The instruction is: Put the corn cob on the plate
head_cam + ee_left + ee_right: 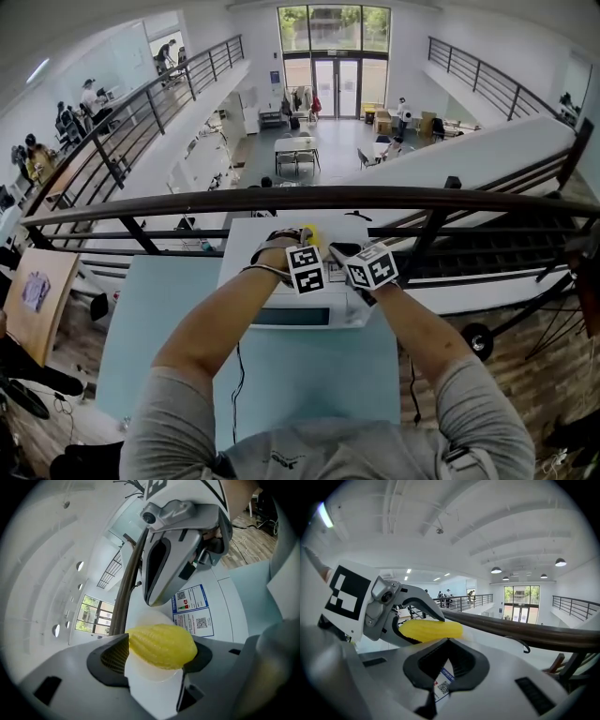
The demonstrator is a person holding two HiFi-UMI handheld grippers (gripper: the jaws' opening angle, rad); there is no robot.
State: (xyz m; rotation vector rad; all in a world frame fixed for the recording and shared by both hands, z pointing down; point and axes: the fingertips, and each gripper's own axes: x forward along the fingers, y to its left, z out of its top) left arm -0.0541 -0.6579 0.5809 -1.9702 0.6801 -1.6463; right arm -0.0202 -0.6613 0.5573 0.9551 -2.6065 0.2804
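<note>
Corn cob [309,234] showed in the head view as a small yellow spot toward the far edge of a white box top [246,246] that stood on the pale blue tabletop [159,319]. The left gripper [307,240] was right on it. The right gripper [339,251] hovered just beside it, on the side of the box's right edge. The plate could not be made out from there.

In the left gripper view, the corn cob [161,645] lay between that gripper's jaws with its long axis running across the gap, from one pad toward the other. Both pads looked to be against its ends, so I took it as clamped. Straight beneath it sat the white plate [150,672], near a printed label [192,609] on the box top. Whether the cob already touched the plate I could not tell.

In the right gripper view, the right gripper [446,665] had its jaws somewhat apart with nothing between them, only the label showing through the gap. The cob [431,630] lay ahead and to the left, caught in the left gripper's fingers [419,607].

By my reading the left hand alone had the job. The cob hung directly over the plate, so the coming move looked like a short way down and a release.
</note>
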